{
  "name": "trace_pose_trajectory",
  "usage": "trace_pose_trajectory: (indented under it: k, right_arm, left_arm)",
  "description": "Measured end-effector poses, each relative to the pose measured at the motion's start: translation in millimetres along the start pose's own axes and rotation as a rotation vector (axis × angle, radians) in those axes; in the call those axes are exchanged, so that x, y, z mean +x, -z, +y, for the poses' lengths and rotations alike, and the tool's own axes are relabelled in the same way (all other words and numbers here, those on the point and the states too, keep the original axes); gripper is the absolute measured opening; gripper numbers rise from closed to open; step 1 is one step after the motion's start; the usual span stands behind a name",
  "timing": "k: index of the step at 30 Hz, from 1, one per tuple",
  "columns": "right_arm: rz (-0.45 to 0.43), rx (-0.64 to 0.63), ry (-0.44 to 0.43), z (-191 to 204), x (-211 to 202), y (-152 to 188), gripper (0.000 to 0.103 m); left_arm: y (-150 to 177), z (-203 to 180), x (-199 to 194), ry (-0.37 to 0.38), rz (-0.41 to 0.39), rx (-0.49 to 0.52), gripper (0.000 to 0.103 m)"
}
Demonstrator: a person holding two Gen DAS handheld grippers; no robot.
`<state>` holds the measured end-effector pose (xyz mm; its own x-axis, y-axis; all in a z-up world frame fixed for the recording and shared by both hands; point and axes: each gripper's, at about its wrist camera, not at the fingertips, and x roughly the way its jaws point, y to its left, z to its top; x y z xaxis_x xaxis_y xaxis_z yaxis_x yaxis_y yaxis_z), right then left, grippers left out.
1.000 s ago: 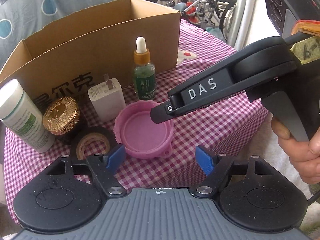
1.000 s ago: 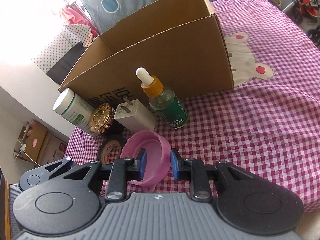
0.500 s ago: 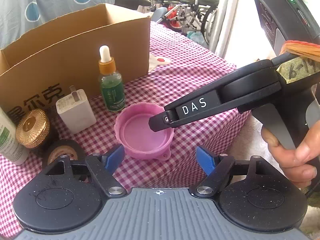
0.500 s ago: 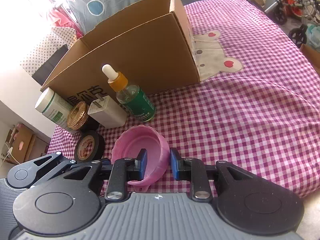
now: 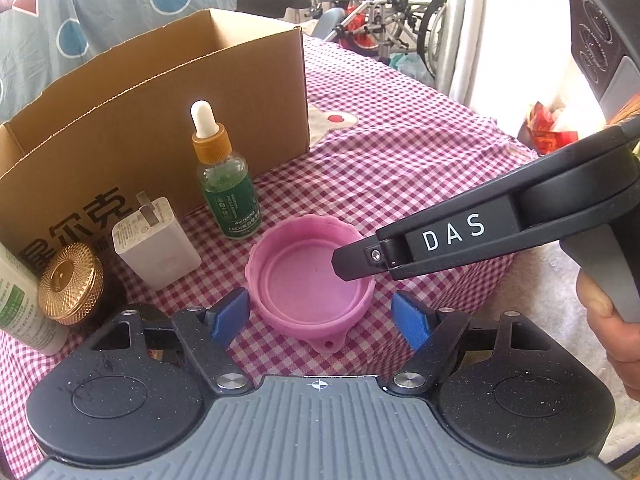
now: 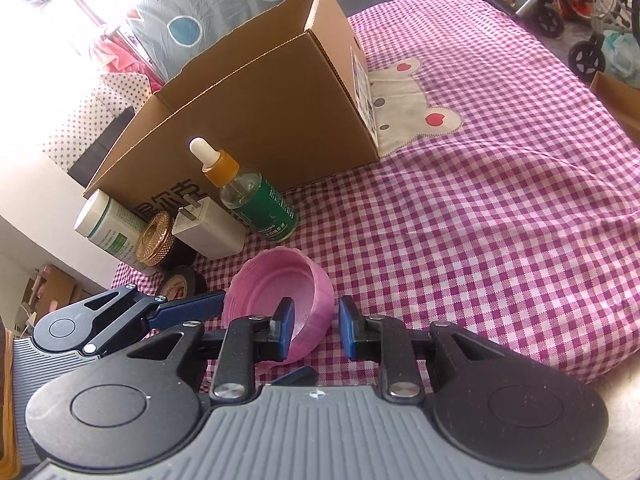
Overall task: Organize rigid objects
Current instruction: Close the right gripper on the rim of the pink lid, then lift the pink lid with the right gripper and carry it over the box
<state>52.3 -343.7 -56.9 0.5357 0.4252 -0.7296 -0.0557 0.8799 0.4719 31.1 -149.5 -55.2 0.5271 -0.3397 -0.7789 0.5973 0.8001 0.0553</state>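
Checked pink tablecloth [image 6: 480, 220] carries our pink cup [image 5: 310, 276]; our right gripper [image 6: 316, 328] pinches its 3 o'clock wall, our left gripper [image 5: 320, 316] spread apart around it.

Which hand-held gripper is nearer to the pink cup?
Right. The right hand-held gripper straddles the rim of the pink cup, one finger inside. The left hand-held gripper is open, flanking it without touching.
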Motion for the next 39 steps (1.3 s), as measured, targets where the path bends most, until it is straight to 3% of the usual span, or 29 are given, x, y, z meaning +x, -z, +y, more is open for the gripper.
trace_pose_trajectory:
  k: [5, 27, 39]
  right_arm:
    - [-0.006, 0.007, -0.005, 0.1, -0.5, 1.1, 0.026]
    - [-0.046, 0.04, -0.015, 5.8, -13.8, 9.6, 0.028]
    - [-0.171, -0.044, -0.001, 41.4, -58.3, 10.5, 0.028]
  left_arm:
    - [-0.9, -1.8, 3.1, -0.03, 0.005, 0.021, 0.071]
    - [-4.6, -10.0, -11.2, -0.035, -0.041, 0.014, 0.07]
    - [-9.0, -10.9, -59.8, -0.065, -0.174, -0.008, 0.07]
